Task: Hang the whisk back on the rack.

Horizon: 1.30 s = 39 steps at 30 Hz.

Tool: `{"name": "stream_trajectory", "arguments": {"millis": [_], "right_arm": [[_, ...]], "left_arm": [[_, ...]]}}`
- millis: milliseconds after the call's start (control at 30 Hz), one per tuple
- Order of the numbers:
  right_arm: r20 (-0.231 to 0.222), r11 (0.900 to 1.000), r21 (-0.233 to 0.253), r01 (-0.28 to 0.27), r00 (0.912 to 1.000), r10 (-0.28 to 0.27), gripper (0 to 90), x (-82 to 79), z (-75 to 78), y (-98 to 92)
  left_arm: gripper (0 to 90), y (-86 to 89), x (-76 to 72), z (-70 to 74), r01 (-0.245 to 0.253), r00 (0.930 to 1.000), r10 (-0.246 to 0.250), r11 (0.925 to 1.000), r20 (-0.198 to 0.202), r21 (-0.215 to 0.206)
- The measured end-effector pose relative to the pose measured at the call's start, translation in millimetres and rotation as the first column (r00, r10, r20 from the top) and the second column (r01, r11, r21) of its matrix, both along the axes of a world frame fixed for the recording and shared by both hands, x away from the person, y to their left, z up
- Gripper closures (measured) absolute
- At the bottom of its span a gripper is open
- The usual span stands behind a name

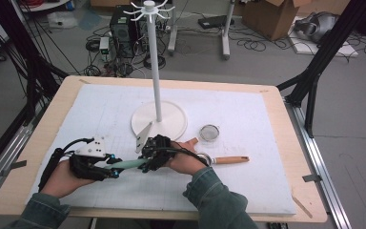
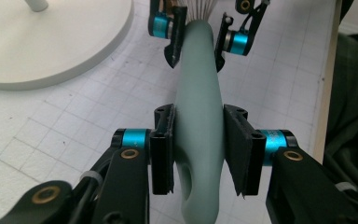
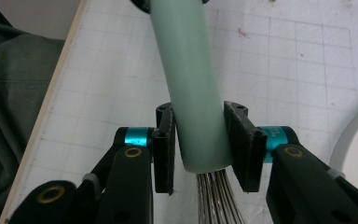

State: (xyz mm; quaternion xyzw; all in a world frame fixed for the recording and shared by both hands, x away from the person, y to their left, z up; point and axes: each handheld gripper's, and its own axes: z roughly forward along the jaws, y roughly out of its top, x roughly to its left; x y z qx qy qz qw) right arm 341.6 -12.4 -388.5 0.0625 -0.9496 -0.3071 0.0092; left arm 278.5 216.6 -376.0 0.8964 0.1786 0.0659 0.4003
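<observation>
Left gripper (image 2: 199, 151) clamps the whisk handle (image 2: 198, 116) near its hanging-hole end; right gripper (image 3: 199, 151) clamps the opposite end, at the wires (image 3: 216, 196). Whisk spans between them, level above the mat, probably a two-handed regrip. Rack base (image 1: 171, 125) just beyond.

L gripper (image 2: 198, 154) clamps green handle (image 2: 198, 116); R gripper (image 2: 198, 44) grips far end, near white base (image 2: 51, 46).
</observation>
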Motion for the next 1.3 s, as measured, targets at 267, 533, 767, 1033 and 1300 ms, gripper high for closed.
{"name": "stream_trajectory", "arguments": {"millis": [267, 533, 767, 1033, 1300], "right_arm": [[0.022, 0.999, 0.033, -0.023, 0.9995, 0.022, 68.3, -0.5, 11.3, -0.9], [0.01, 0.997, 0.071, 0.01, 0.9999, -0.011, 69.3, 3.1, 21.4, -10.1], [-0.008, 0.989, 0.143, 0.022, 0.9997, -0.021, 69.3, 4.8, 30.2, -16.9], [-0.015, 0.972, 0.233, 0.043, 0.9991, -0.04, 69.3, 5.0, 43.9, -23.5], [-0.05, 0.952, 0.293, 0.085, 0.996, -0.074, 69.3, 6.1, 49.5, -24.6]], "left_arm": [[45.2, 14.4, -0.6, 13.9, -0.035, 0.9991, 0.037, 0.9953, 0.018, -0.09], [40.2, 23.9, -0.7, 21.5, -0.069, 0.9965, 0.075, 0.987, 0.037, -0.145], [39.9, 25.4, 1.4, 27.7, -0.079, 0.9958, 0.086, 0.9806, 0.032, -0.179], [40.1, 18.8, 8.6, 37.7, -0.061, 0.9973, 0.068, 0.9739, 0.027, -0.219], [41.2, 11.1, 18.0, 50.2, -0.044, 0.9983, 0.053, 0.9563, 0.024, -0.289]]}}
